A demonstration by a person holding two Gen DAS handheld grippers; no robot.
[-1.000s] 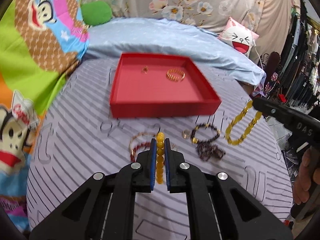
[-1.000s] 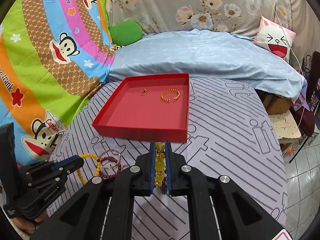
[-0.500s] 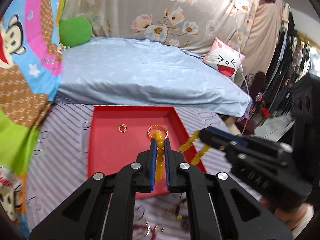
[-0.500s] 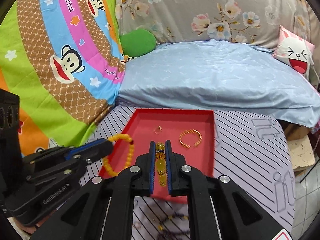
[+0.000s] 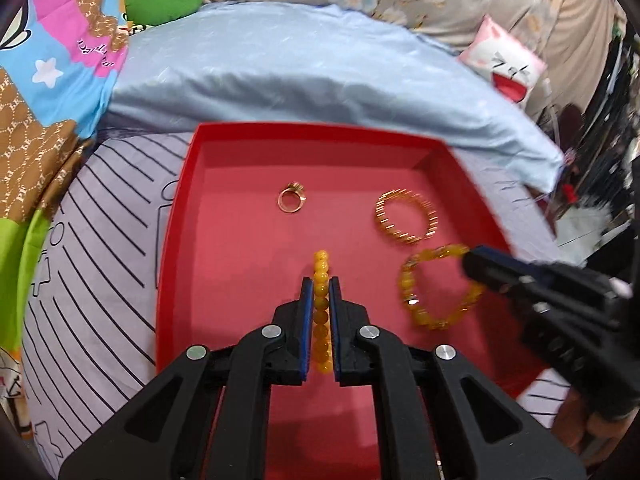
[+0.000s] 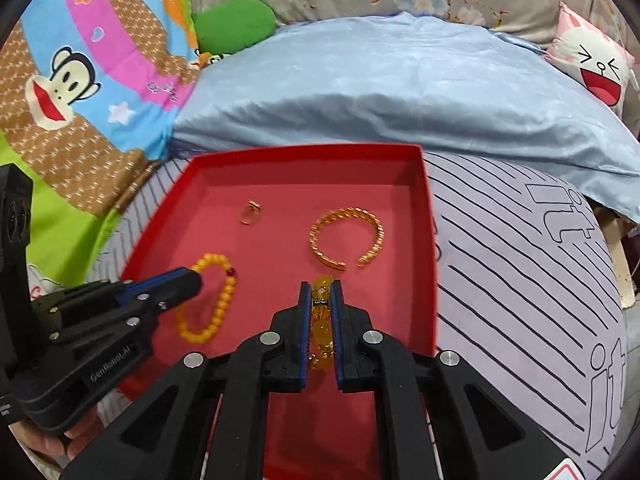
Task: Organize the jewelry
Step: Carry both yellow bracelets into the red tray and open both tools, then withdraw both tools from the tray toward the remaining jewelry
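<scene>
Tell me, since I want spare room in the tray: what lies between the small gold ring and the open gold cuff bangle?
Nothing: bare red tray floor separates the small gold ring from the open gold cuff bangle, in both wrist views.

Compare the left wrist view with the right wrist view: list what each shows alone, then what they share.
Left wrist only: the dark clothes rack at the right edge.

Right wrist only: the red bead on the opaque yellow bracelet, and the gap in the gold bangle.

Both: the red tray, the gold ring, and the left gripper and right gripper, jaws each shut on a yellow bead bracelet over the tray.
</scene>
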